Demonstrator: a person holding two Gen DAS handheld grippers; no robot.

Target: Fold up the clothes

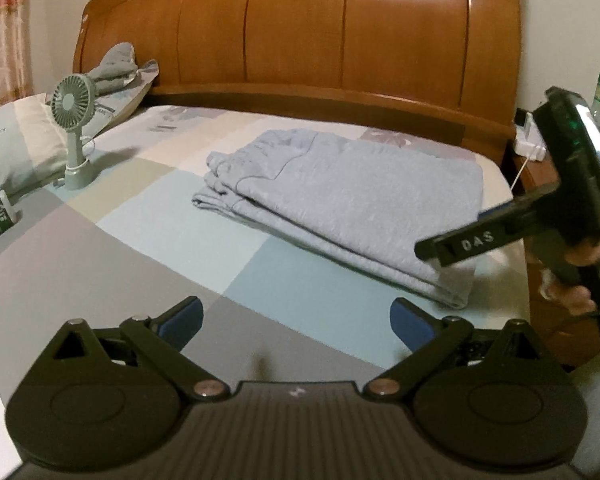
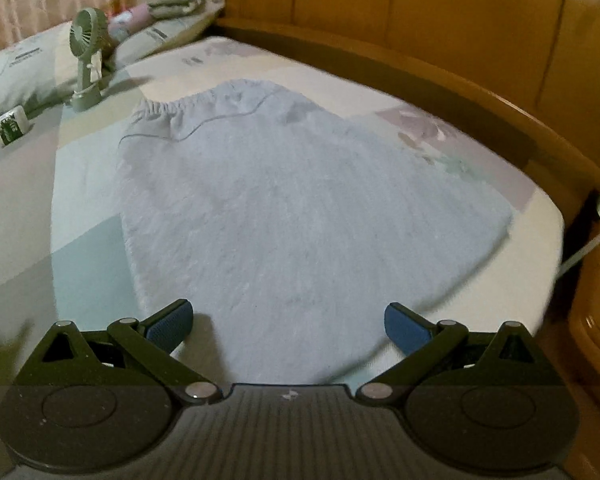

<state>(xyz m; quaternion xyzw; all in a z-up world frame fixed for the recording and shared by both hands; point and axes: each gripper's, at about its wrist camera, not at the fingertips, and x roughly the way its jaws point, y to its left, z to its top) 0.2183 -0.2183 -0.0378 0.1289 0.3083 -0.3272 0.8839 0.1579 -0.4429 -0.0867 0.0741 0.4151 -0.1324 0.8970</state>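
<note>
Nearest the left wrist camera, the left gripper (image 1: 296, 320) is seen with its blue pads spread wide and nothing between them, over bare patchwork bed sheet (image 1: 148, 264). Nearest the right wrist camera, the right gripper (image 2: 288, 326) is likewise released, its jaws apart above the near edge of the pale blue trousers (image 2: 292, 216), with no cloth pinched. Farther off, the trousers are laid flat on the bed, already doubled into layers, the elastic waistband (image 2: 168, 110) turned toward the small green fan (image 1: 74, 120). Beyond it all, the wooden headboard (image 1: 300, 32) is seen. A fold appears to have been set down, with both tongs let go. If a further fold is wanted, a fresh grip on the near edge would be called for, both corners being taken together so that the layers are not dragged apart.
</note>
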